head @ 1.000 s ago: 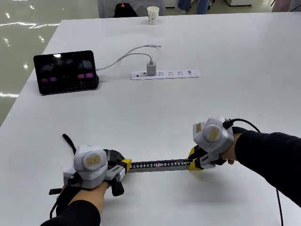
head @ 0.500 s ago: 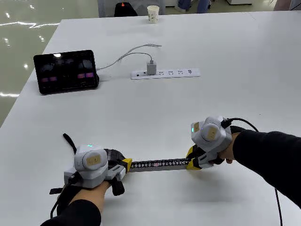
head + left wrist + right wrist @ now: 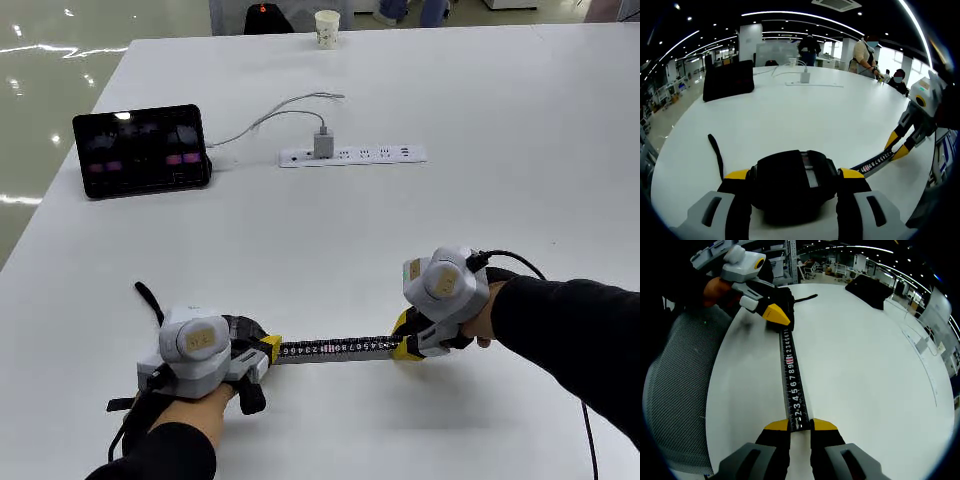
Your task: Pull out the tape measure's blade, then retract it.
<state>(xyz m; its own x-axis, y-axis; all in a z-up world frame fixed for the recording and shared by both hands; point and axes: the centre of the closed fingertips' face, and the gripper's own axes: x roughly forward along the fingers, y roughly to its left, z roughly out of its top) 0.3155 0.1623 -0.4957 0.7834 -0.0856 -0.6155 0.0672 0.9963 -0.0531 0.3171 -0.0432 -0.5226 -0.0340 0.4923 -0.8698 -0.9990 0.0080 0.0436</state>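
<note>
The right gripper, low centre of its own view, pinches the tip of the blade. The left gripper clamps the black tape measure case, lower left in the head view, on the white table. If that pinch slips, the sprung blade would likely whip back.

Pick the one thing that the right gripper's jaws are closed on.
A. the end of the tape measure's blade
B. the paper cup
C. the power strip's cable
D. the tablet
A: in the right gripper view, the right gripper has its jaws pinched on the end of the numbered blade, which runs to the black case held by the left gripper.
</note>
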